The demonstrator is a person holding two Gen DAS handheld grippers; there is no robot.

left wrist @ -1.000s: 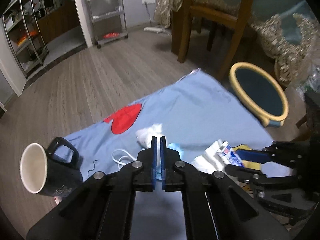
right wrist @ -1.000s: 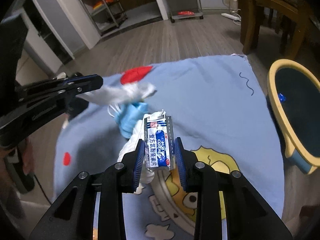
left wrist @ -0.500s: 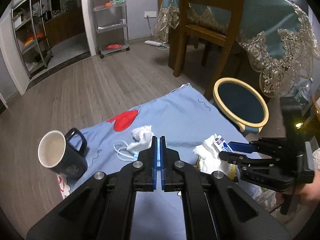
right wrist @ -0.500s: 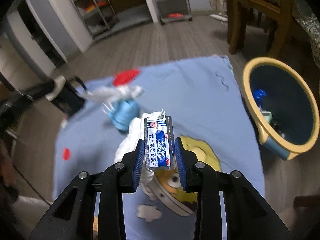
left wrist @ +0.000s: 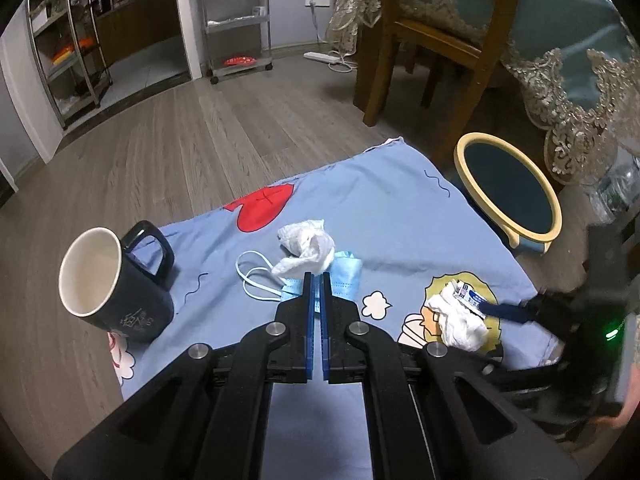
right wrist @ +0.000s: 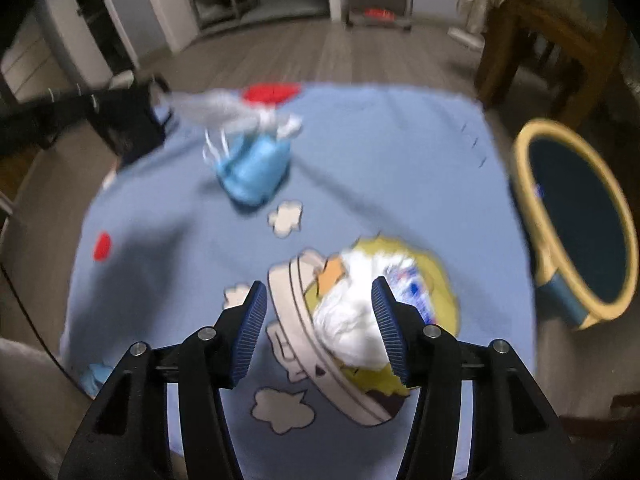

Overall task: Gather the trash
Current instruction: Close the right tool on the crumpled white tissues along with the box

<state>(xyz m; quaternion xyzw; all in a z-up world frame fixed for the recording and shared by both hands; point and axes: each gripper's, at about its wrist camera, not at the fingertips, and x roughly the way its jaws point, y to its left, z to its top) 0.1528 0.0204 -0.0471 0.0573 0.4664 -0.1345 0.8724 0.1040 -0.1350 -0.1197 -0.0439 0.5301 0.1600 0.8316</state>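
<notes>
My left gripper [left wrist: 316, 276] is shut on a crumpled white tissue [left wrist: 306, 246] and holds it above a blue face mask [left wrist: 342, 270] on the blue cloth [left wrist: 384, 216]. My right gripper [right wrist: 318, 306] is open above a white tissue wad [right wrist: 350, 318] with a blue-and-white wrapper [right wrist: 408, 286] lying on the cloth; the wad [left wrist: 456, 318] and wrapper [left wrist: 470, 294] also show in the left wrist view. The yellow-rimmed bin [left wrist: 508, 188] stands off the cloth's right edge, and also shows in the right wrist view [right wrist: 576, 216].
A black mug [left wrist: 116, 280] stands on the cloth's left corner. A wooden chair [left wrist: 432, 40] and a table with a lace-edged cloth [left wrist: 576, 92] stand behind the bin. Metal shelf racks [left wrist: 236, 20] line the far wall.
My right gripper has opened and let go of the wrapper, which now lies with the tissue wad on the cloth. My left gripper has risen and pulled back with its tissue.
</notes>
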